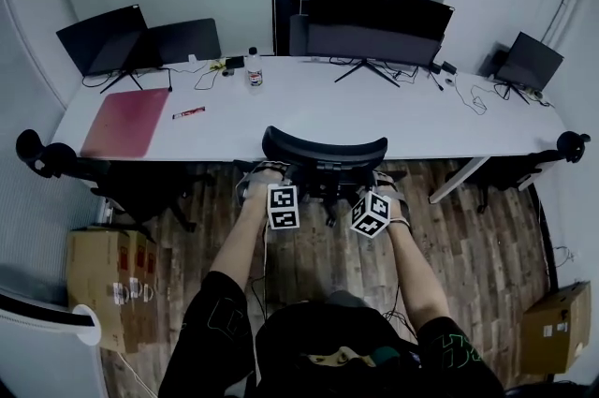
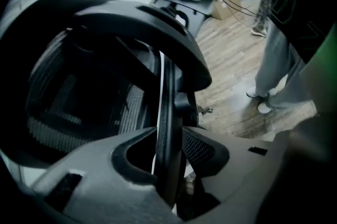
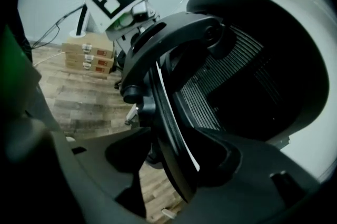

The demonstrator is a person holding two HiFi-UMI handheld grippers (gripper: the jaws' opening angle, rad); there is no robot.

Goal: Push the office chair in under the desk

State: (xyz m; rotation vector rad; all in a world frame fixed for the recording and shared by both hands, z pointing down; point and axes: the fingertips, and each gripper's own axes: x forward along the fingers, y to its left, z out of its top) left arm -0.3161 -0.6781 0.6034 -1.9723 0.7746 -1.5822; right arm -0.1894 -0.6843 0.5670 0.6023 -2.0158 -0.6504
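Left claw (image 2: 169, 150) stands released, with the left side rim of the office chair (image 1: 325, 148) running up between its jaws and a dark gap beside it. The right claw (image 3: 176, 152) is just as slack around the right rim, and I see no clamping there. Both sit level with each other, one at each side of the backrest, so neither is nearer. The backrest runs left to right straight ahead of me, parallel to the near edge of the desk (image 1: 393, 120). It is right at that edge, and the seat is hidden beneath the top. I judge any remaining push must go straight forward, evenly through both sides, or the chair will swivel.
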